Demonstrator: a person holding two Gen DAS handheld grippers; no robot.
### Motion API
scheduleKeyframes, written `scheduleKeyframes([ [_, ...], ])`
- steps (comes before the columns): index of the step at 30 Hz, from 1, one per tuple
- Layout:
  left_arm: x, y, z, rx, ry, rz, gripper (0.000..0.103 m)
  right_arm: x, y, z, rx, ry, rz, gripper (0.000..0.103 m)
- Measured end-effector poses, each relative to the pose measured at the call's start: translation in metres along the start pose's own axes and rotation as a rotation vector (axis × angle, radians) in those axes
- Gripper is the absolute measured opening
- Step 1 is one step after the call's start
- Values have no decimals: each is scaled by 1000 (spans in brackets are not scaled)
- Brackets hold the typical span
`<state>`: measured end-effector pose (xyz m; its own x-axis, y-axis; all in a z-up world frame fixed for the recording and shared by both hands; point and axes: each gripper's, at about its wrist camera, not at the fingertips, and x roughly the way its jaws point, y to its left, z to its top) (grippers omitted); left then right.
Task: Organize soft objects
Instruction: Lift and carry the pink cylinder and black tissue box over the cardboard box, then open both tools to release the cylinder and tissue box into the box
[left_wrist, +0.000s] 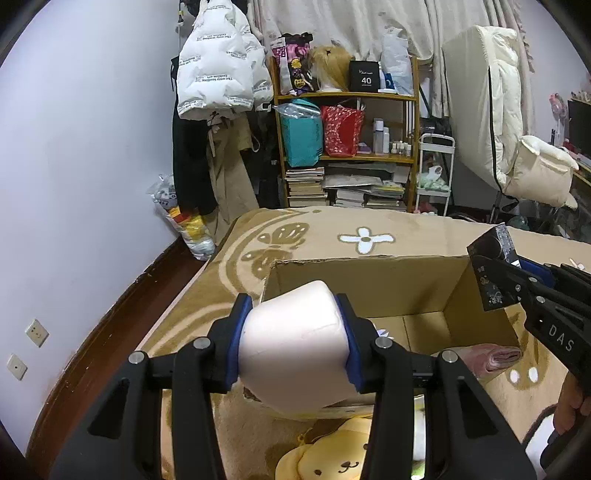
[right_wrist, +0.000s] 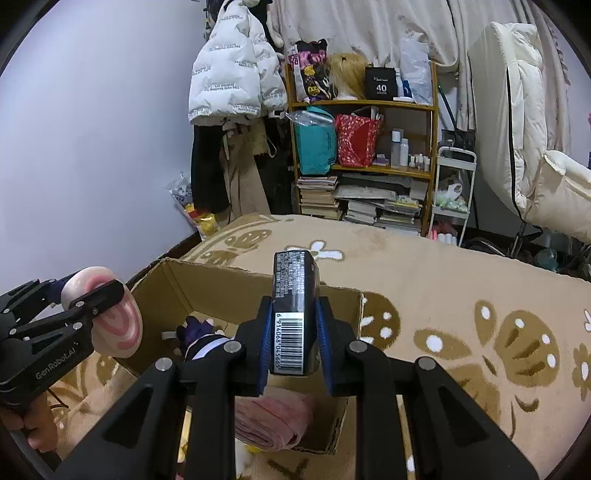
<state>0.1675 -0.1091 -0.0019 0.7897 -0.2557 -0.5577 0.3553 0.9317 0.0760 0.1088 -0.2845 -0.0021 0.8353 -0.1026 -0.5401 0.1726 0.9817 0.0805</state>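
- Holding a pale pink squishy roll (left_wrist: 295, 347) at lower centre of the left wrist view, pinched across its width between the blue pads (left_wrist: 236, 343) of the left tool (left_wrist: 293, 341); swirl-patterned end face seen at lower left of the right wrist view (right_wrist: 118, 325).
- Hovering over the near left rim of the open cardboard box (left_wrist: 369, 280), not yet inside.
- Gripping a dark packet with a barcode (right_wrist: 293, 314) upright at centre of the right wrist view, right tool (right_wrist: 291, 343) closed narrowly on its two flat sides; same packet at the right edge of the left wrist view (left_wrist: 491, 247), above the box's right wall.
- Lying already in the box: a folded pink cloth (right_wrist: 273, 421) near the front wall and a dark purple plush figure (right_wrist: 199, 332) further left.
- Waiting outside the box, at the bottom of the left wrist view, a yellow plush with a dog-like face (left_wrist: 332, 458) on the tan patterned blanket (right_wrist: 443, 280).
- Judging the step: carrying two items to the box at once, both poised for drop-off.
- Calling next for lowering the roll past the rim into the bare floor area, then easing the pads apart; softness means slow rebound, so a clean release needs a wide opening.
- Calling likewise for tipping the packet down beside the cloth; whether the packet is soft cannot be told.
- Watching for a clash between the two tools over the narrow opening.
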Motion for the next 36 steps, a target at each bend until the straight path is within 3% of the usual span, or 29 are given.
scheduleKeyframes([
  [10, -1, 3, 0, -52, -29, -98, 44, -6, 0, -4, -6, -36, 52, 23],
  [13, 3, -1, -2, -39, -16, -90, 46, -2, 1, -5, -7, -21, 62, 24],
  [23, 4, -5, -5, -10, -12, -41, 78, 9, -5, -10, 46, 66, 83, 26],
  [27, 4, -2, -5, -10, 10, -10, 85, 6, -7, -8, 43, 56, 73, 45],
  [29, 5, 0, -5, -4, 32, 9, 87, 4, -8, -8, 48, 53, 77, 49],
  [31, 2, 6, -4, -20, 34, 31, 89, 2, -8, -7, 54, 55, 80, 66],
  [36, -8, 16, -2, -49, 42, 53, 93, -10, -5, -4, 56, 35, 86, 84],
])
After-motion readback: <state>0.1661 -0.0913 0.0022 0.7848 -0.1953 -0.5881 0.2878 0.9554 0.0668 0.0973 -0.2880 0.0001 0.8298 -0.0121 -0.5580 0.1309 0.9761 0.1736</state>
